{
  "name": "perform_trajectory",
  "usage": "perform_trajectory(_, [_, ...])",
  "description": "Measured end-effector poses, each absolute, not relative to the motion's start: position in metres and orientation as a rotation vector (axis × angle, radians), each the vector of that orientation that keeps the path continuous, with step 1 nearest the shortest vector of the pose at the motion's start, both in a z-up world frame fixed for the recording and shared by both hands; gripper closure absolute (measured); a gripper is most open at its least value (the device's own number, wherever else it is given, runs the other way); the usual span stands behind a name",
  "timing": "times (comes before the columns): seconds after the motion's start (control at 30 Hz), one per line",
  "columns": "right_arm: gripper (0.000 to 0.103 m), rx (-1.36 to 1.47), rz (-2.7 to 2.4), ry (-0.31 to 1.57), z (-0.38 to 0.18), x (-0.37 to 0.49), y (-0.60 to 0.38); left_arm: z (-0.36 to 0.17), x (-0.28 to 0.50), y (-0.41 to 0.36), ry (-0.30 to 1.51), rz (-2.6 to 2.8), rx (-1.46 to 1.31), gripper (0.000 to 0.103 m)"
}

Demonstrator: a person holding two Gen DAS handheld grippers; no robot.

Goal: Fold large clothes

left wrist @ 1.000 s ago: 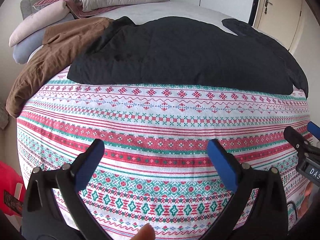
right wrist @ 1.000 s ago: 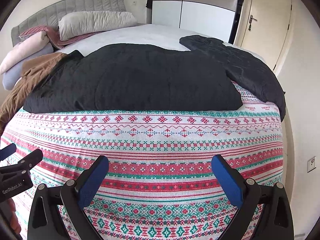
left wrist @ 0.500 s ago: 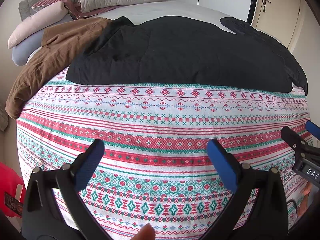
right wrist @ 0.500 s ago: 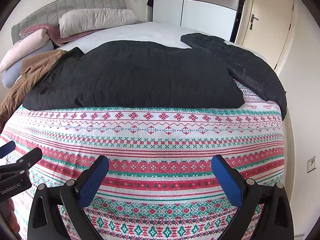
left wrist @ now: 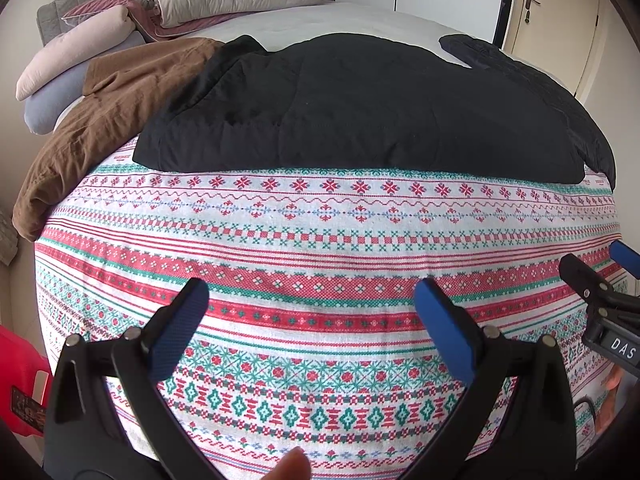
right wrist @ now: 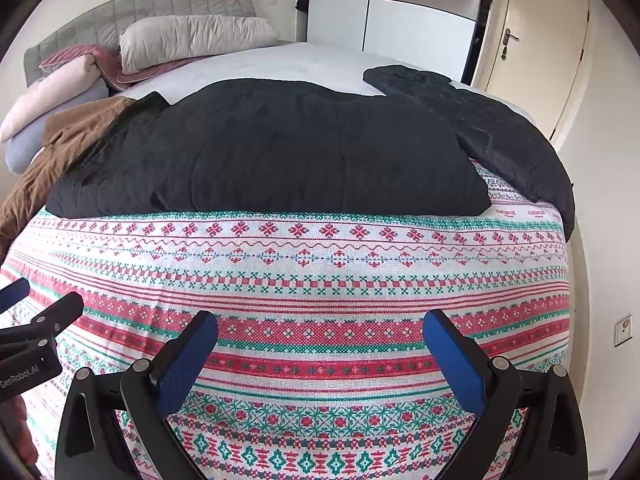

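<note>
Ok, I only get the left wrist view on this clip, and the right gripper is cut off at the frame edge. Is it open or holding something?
Observer: The right gripper is open with nothing between its pads. It hovers over the patterned bedspread, short of the black quilted jacket.
Operator: Anything on the wall to the right of the bed?
Observer: A small white wall plate, low on the wall beside the bed.
Operator: Can the right camera see the left gripper?
Observer: Yes, the left gripper shows at its left edge, and the body reads GenRobot.AI.
</note>
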State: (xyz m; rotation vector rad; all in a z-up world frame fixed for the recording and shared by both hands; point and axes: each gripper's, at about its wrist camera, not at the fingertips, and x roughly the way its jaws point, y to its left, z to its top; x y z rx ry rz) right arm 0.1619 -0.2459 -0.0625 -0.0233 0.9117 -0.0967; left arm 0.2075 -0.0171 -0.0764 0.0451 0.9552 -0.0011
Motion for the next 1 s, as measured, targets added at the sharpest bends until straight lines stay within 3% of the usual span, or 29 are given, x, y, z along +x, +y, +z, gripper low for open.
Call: perform_trajectory(1.0, [0.000,-0.032,-0.086,0.928,-0.0665,0.1622,-0.2411,-0.0776,0.2064,-0.0178,0.961,-0.003,0.054,0.001])
